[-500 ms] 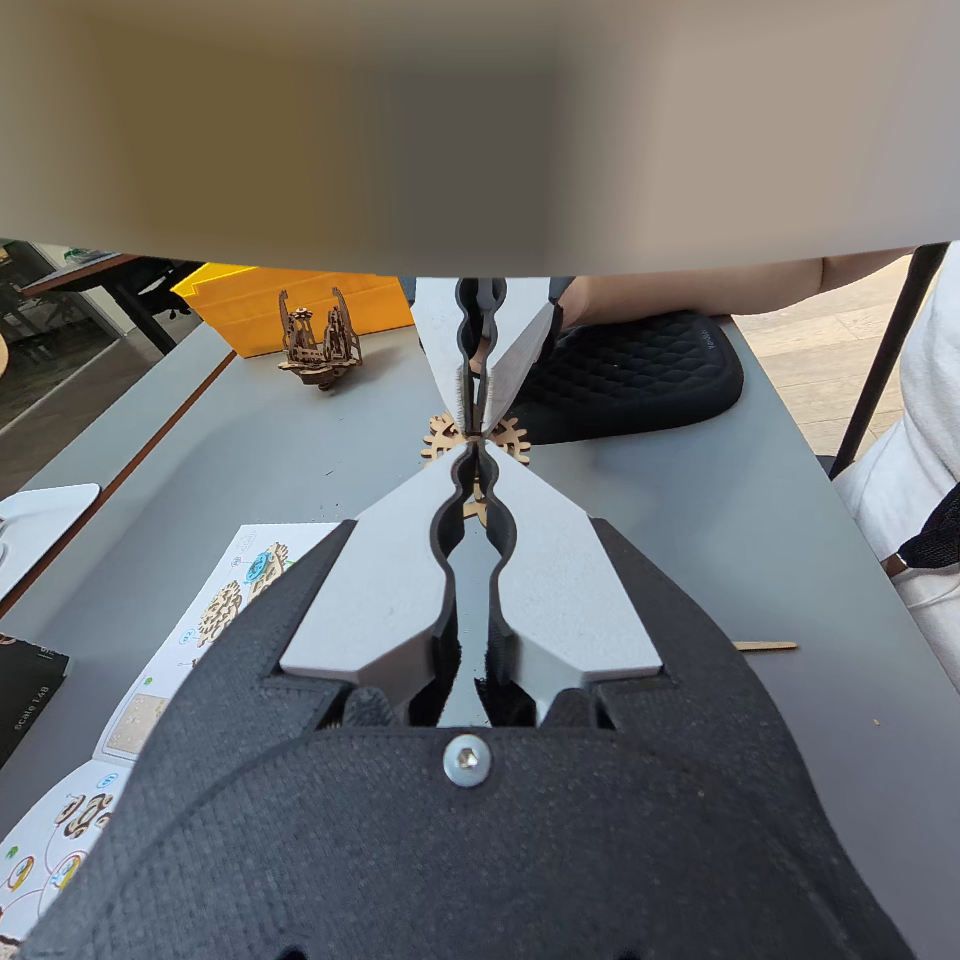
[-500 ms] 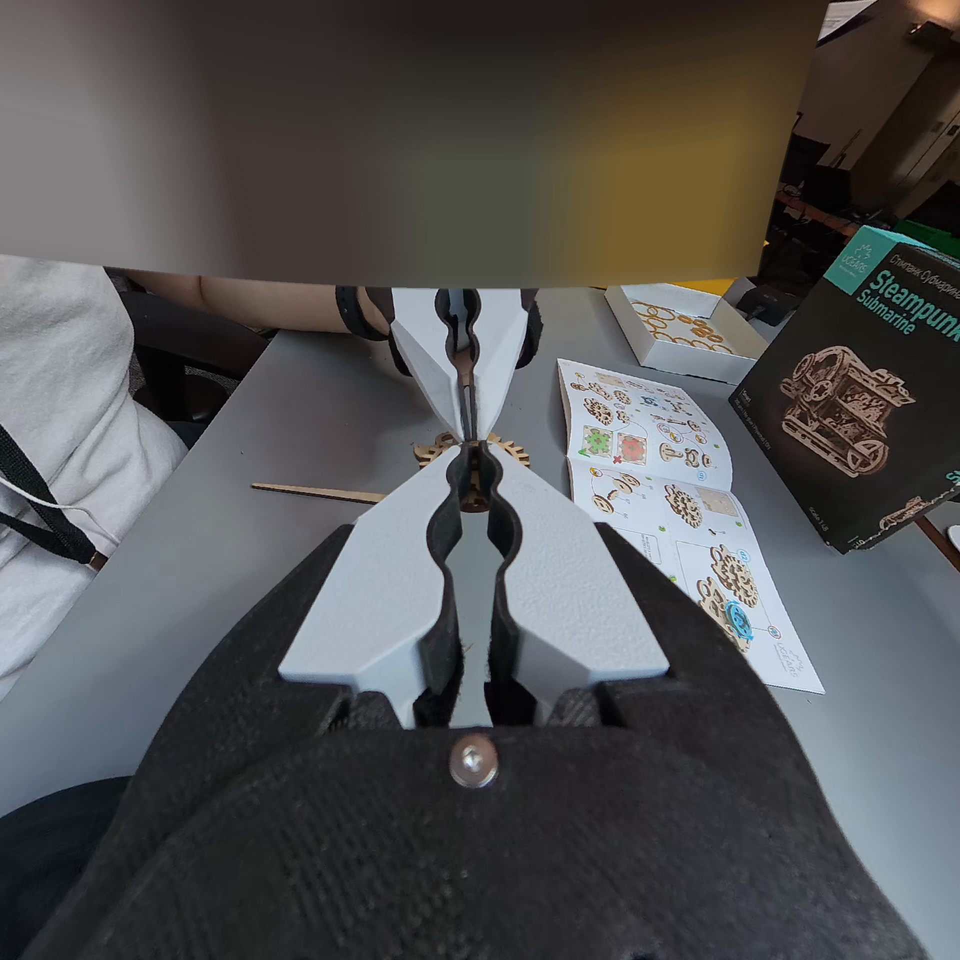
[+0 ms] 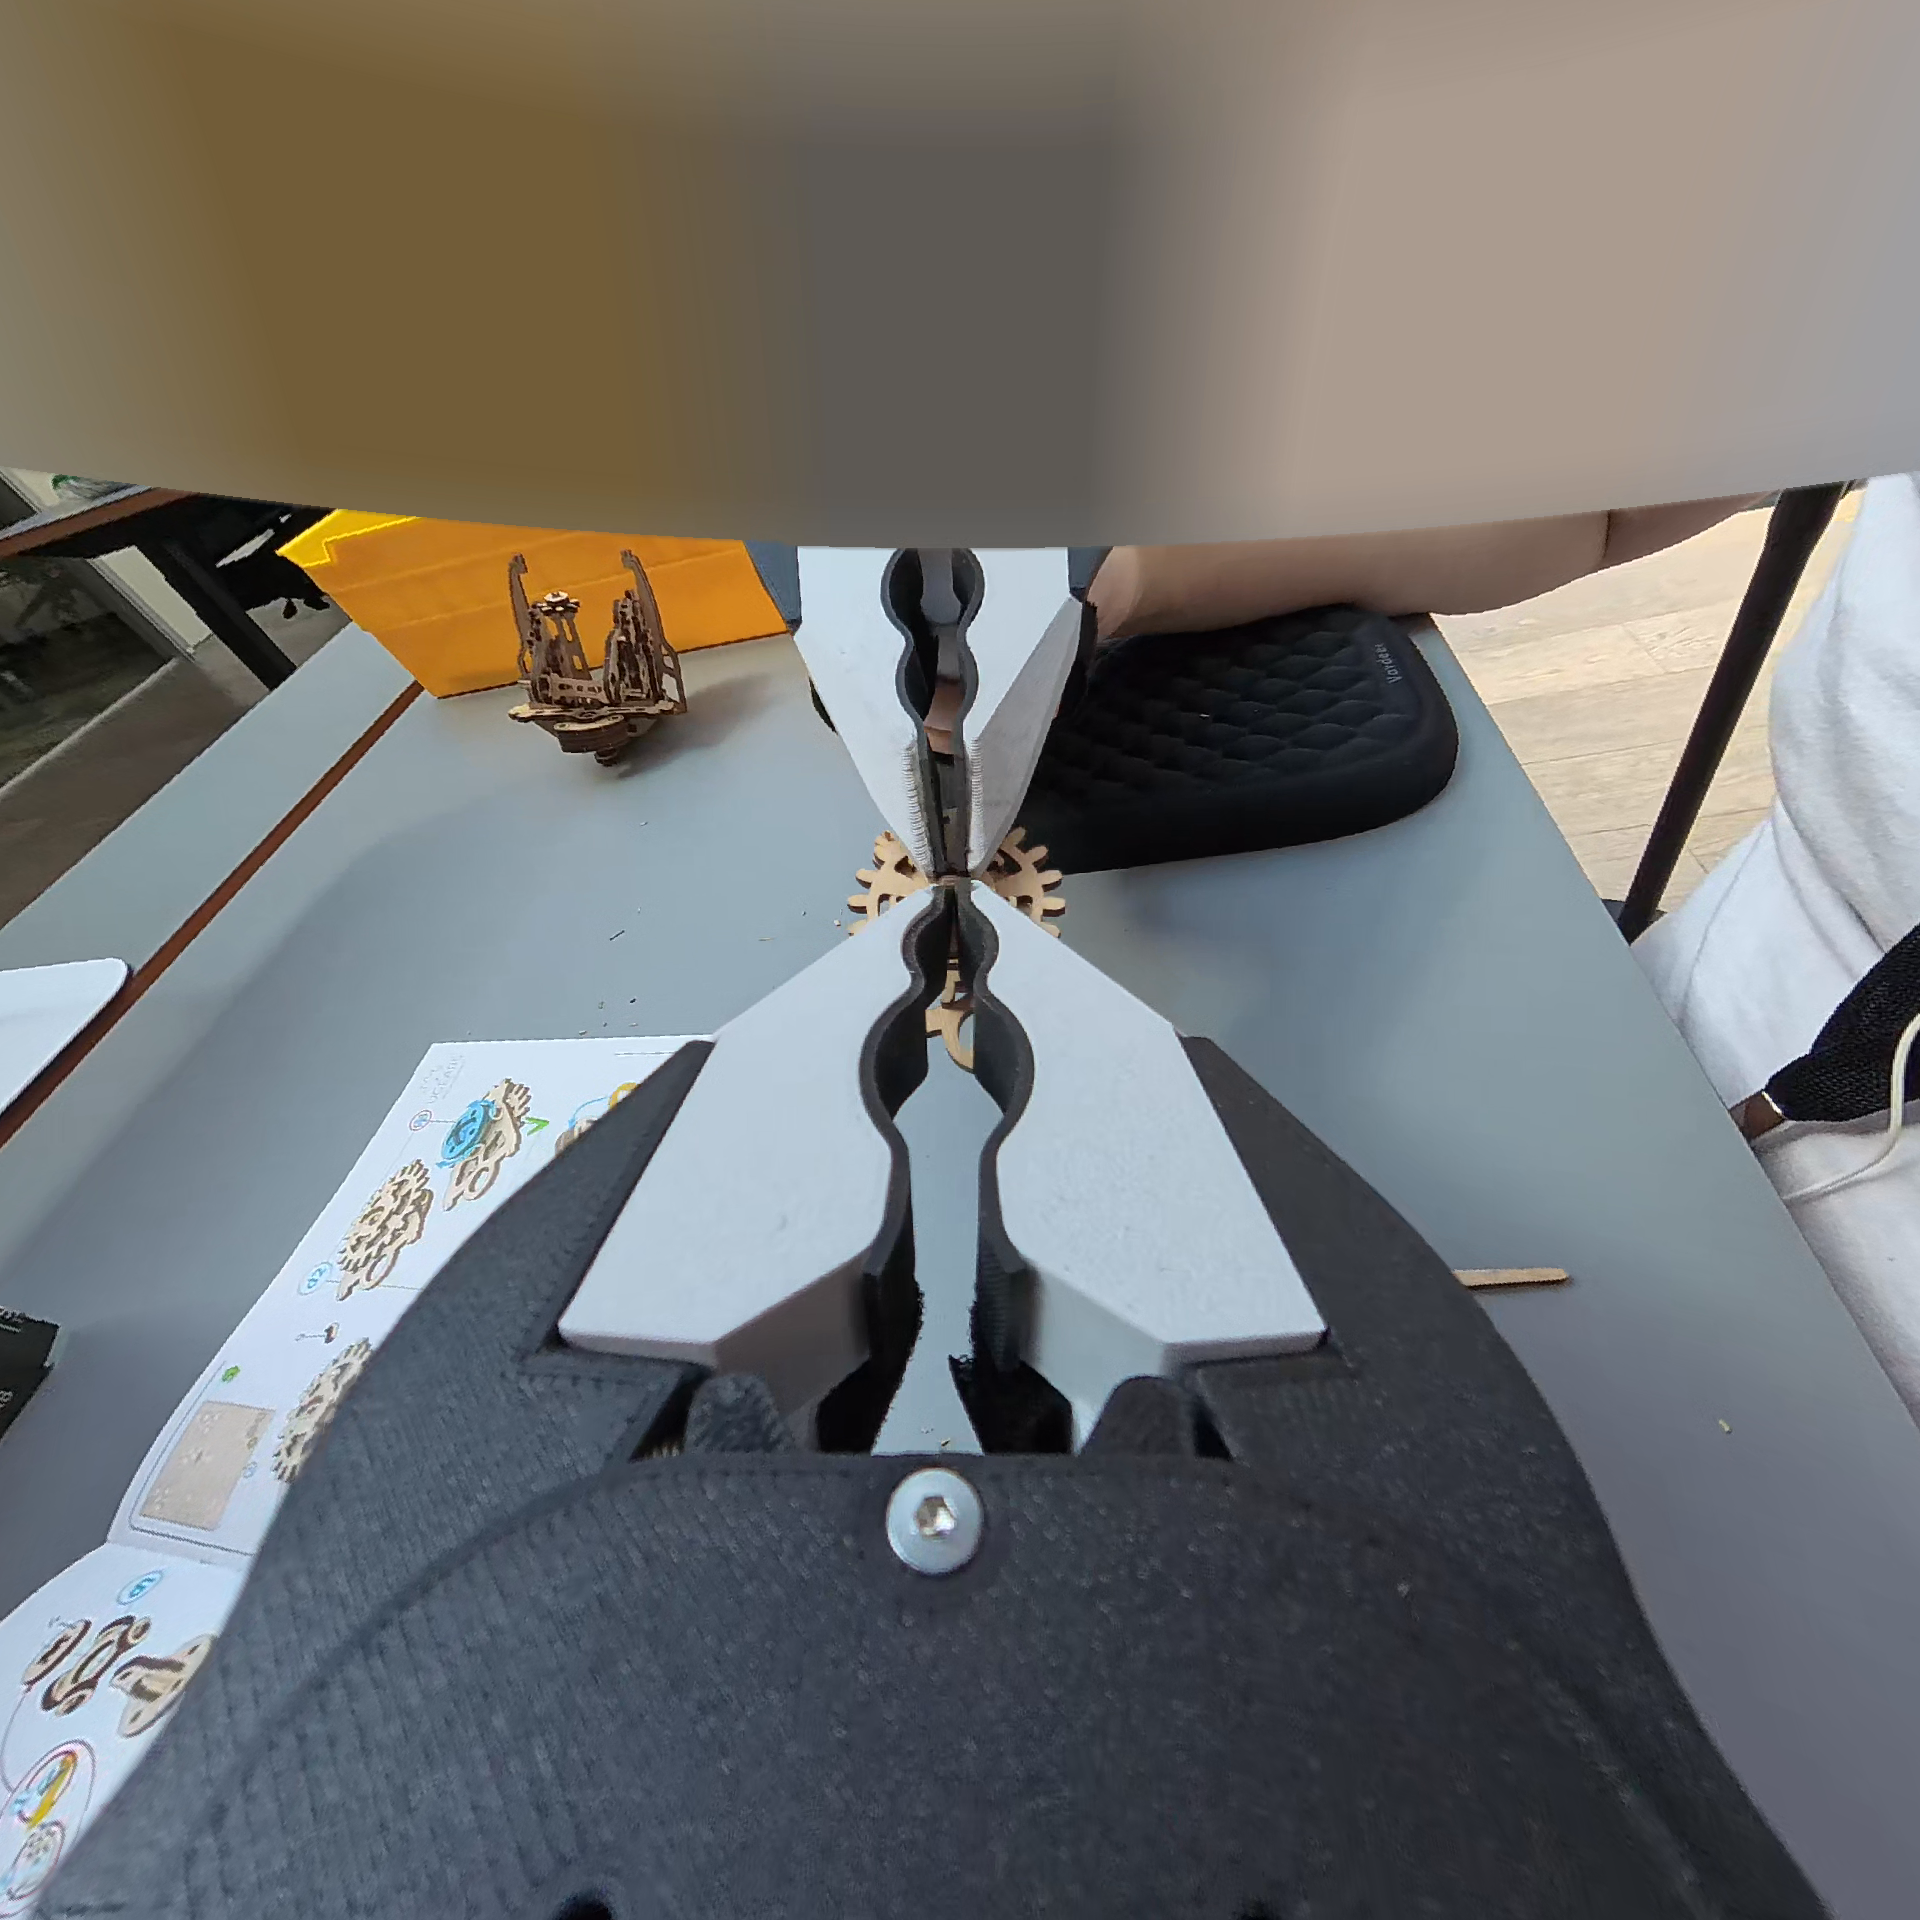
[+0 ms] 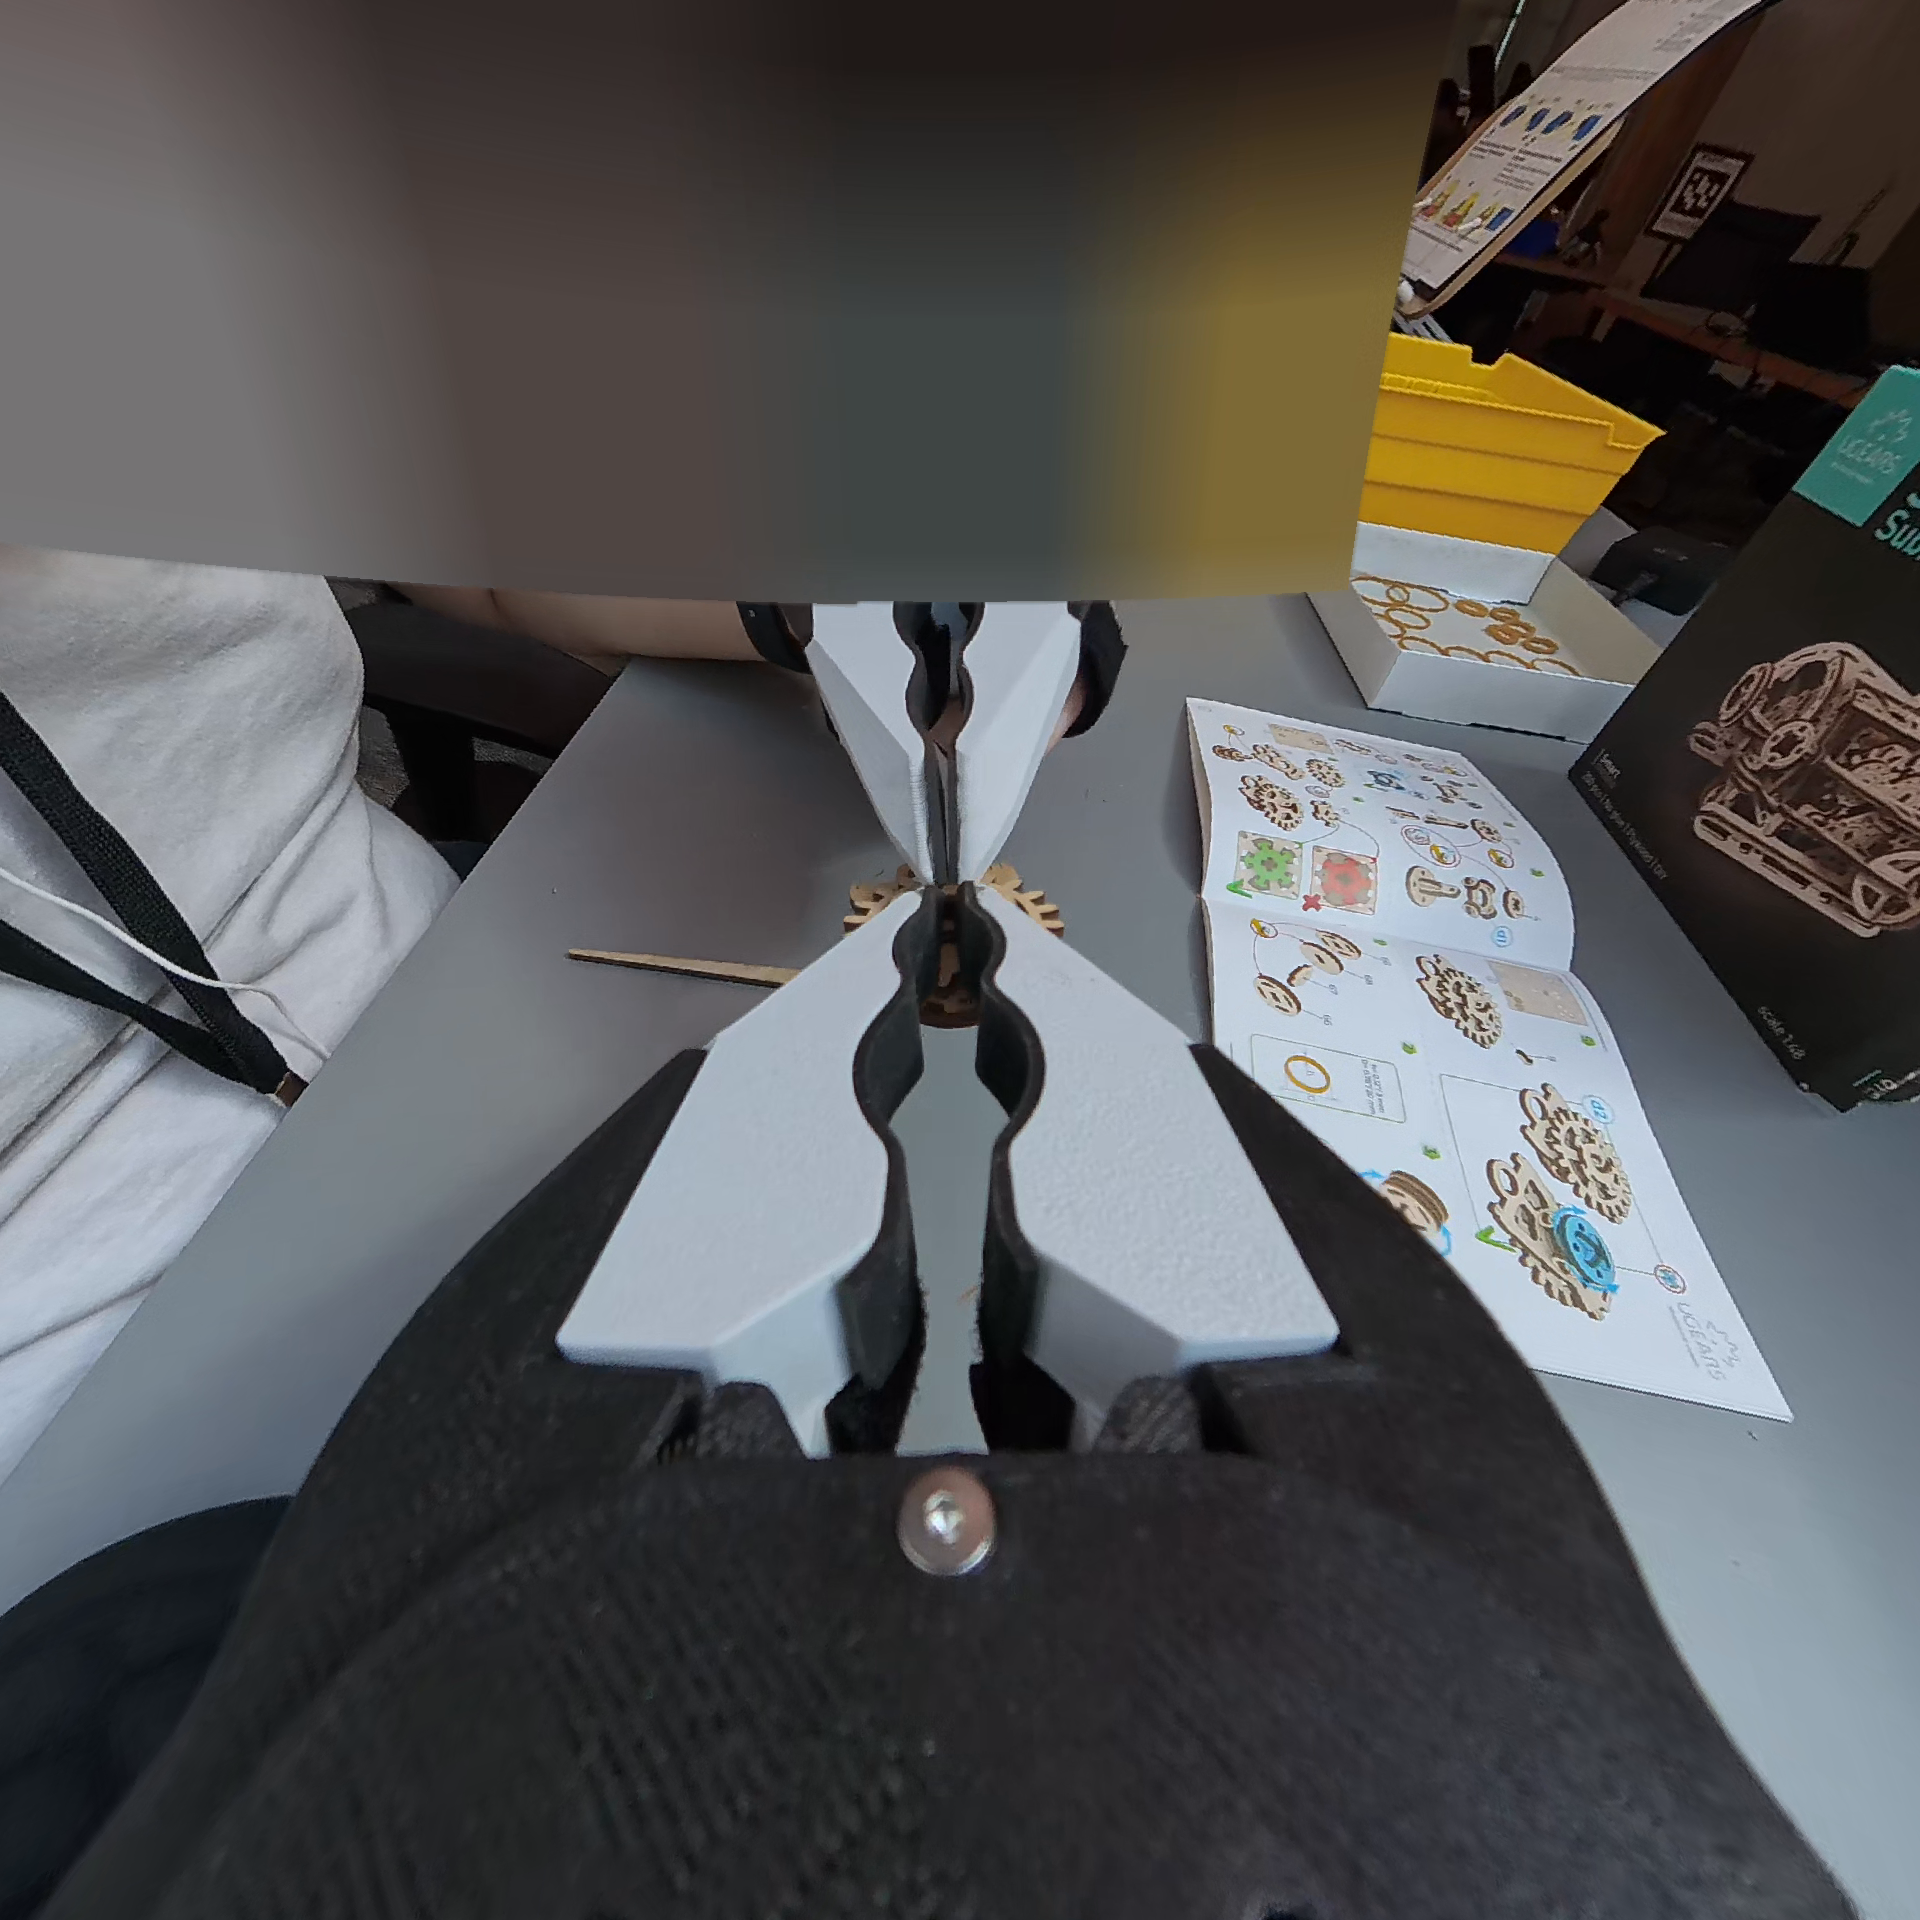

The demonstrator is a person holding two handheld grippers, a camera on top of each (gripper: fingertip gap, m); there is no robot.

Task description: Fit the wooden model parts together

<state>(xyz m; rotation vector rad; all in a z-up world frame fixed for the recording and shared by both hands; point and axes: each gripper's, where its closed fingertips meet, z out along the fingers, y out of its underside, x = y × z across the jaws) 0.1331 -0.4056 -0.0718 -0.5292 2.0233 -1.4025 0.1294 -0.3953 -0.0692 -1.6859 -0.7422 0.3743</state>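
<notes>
A light wooden gear assembly (image 3: 883,894) lies on the grey table (image 3: 468,914), mostly hidden under the fingertips; it also shows in the right wrist view (image 4: 873,920). My left gripper (image 3: 951,906) and right gripper (image 3: 948,862) meet tip to tip right over it. Both are shut, and a small tan sliver of wood shows pinched where the tips meet. In the right wrist view the right gripper (image 4: 940,927) is near and the left gripper (image 4: 940,878) faces it. A brown round part (image 4: 948,997) shows through the gap below.
An open instruction booklet (image 4: 1455,987) and a dark model box (image 4: 1787,831) lie to one side. A built wooden model (image 3: 592,675), yellow bins (image 3: 499,603), a black cushion (image 3: 1247,727), a thin wooden stick (image 4: 675,964), a white parts tray (image 4: 1455,675). A person in white (image 4: 156,883) sits at the table edge. The tips of both grippers are at nearly the same place. The built wooden model (image 3: 592,675) is about 30 cm from both grippers' fingertips.
Both grippers stay shut and tip to tip over the gears. The right wrist view has shifted slightly, and the yellow bins now show in it.
</notes>
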